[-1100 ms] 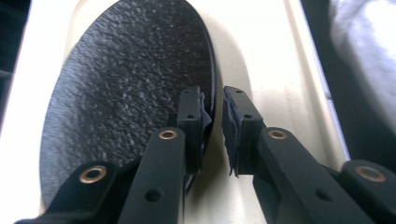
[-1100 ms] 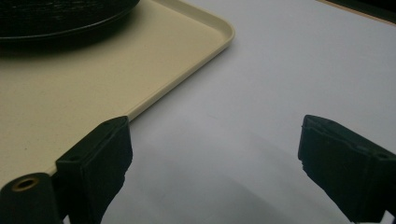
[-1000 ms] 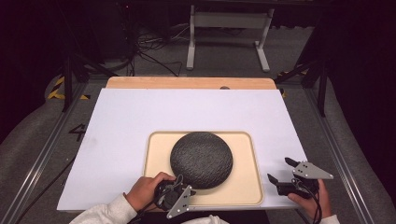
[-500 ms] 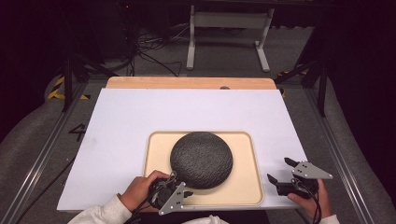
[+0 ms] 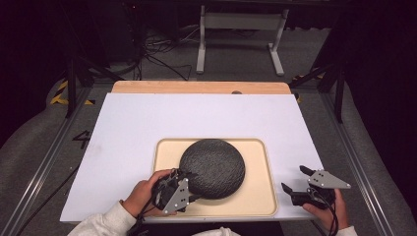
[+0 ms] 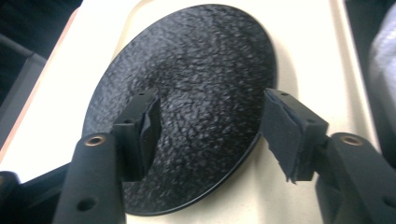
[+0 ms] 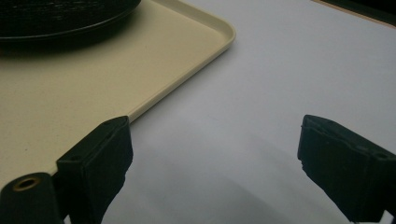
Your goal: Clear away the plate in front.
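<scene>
Two grippers' jaws apart: left gripper [image 5: 189,181] over black plate [image 5: 212,167], right gripper [image 5: 295,183] beside tray [image 5: 260,196].

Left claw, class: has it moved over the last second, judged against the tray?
Yes. The left claw turned and edged leftward along the tray's near edge, its jaws open at the black plate.

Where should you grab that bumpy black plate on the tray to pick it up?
Probably by its thin rim, at the edge nearest the person. The black plate is a low, wide round, too broad to span, so one jaw would go over the rim and one under. The left tool is open at that near-left edge; the tray leaves bare room there.
</scene>
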`<action>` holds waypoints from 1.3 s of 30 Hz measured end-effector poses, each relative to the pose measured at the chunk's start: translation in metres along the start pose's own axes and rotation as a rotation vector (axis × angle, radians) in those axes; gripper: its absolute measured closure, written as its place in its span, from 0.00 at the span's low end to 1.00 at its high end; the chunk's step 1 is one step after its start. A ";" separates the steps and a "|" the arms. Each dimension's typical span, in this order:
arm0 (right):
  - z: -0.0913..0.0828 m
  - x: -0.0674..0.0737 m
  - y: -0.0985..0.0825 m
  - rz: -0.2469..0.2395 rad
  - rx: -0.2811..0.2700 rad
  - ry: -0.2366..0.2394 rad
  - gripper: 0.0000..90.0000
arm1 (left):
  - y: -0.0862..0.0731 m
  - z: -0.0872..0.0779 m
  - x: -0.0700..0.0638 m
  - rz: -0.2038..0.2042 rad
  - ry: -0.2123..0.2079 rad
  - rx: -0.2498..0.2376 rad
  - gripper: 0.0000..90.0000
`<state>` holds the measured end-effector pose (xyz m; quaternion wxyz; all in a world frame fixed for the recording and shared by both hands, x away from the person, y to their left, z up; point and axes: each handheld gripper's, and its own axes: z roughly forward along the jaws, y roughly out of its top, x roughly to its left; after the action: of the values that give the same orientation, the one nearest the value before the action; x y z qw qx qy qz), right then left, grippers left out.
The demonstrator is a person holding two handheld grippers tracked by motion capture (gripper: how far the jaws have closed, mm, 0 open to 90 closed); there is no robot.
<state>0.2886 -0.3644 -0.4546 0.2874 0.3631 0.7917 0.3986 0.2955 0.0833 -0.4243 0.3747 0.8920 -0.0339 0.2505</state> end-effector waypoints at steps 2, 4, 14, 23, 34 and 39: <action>0.000 0.001 0.000 -0.006 0.001 0.004 0.12 | -0.002 0.001 0.004 -0.018 0.017 0.003 0.31; 0.001 0.001 0.000 -0.007 0.002 0.004 0.12 | -0.004 0.001 0.008 -0.044 0.026 0.007 0.27; 0.002 0.001 0.000 -0.008 0.008 0.007 0.12 | -0.013 -0.002 0.025 -0.114 0.036 -0.006 0.15; 0.002 0.002 0.000 -0.009 0.010 0.006 0.12 | -0.022 0.001 0.034 -0.175 0.017 0.030 0.07; 0.001 0.003 0.001 -0.018 0.008 0.005 0.12 | -0.040 0.001 0.045 -0.185 0.037 0.116 0.04; 0.000 0.004 0.002 -0.039 -0.005 0.002 0.13 | -0.055 -0.001 0.051 -0.217 0.045 0.145 0.05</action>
<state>0.2864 -0.3604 -0.4536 0.2952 0.3463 0.7978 0.3954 0.3535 0.1295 -0.4351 0.3349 0.9093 0.0892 0.2302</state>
